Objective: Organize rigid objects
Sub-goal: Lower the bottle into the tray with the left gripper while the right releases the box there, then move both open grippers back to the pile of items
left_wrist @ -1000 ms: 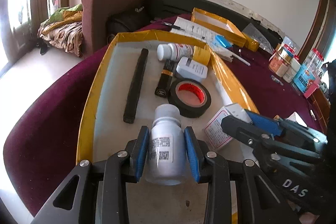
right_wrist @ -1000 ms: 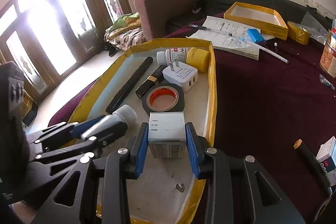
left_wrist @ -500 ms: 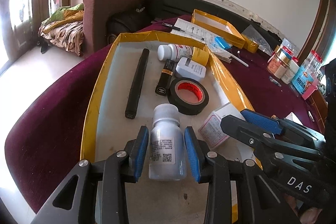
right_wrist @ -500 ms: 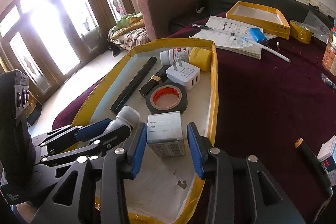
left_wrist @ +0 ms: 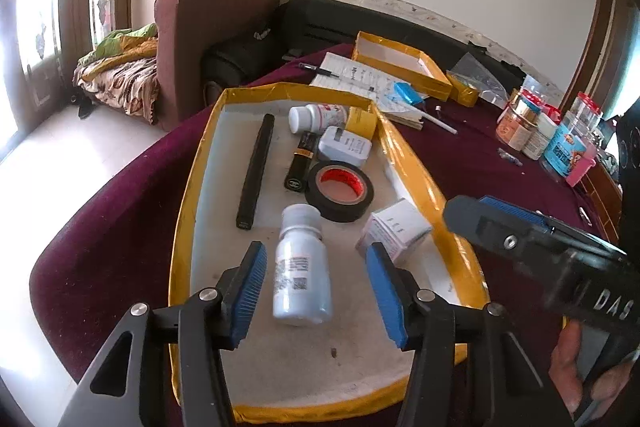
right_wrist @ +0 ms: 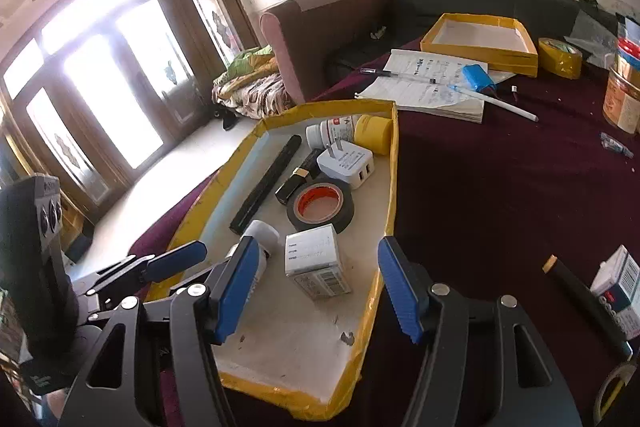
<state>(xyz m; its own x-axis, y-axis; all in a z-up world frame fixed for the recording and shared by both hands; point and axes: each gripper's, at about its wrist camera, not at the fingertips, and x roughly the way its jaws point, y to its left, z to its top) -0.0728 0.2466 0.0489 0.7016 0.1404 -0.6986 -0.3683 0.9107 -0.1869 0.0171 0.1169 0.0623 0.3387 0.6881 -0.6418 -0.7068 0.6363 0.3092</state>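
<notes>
The yellow-rimmed tray (left_wrist: 188,187) holds both released items. The left gripper (left_wrist: 316,291) has just been opening, its fingers apart around the lying bottle (left_wrist: 301,275) without touching. The right gripper (right_wrist: 316,291), likewise just opened, stands clear of the small box (right_wrist: 316,259). A careless withdrawal could roll the bottle or knock the box.

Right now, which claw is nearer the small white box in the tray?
Right. The right claw, open, straddles the small white box. The left claw, open, straddles the white bottle beside it.
</notes>
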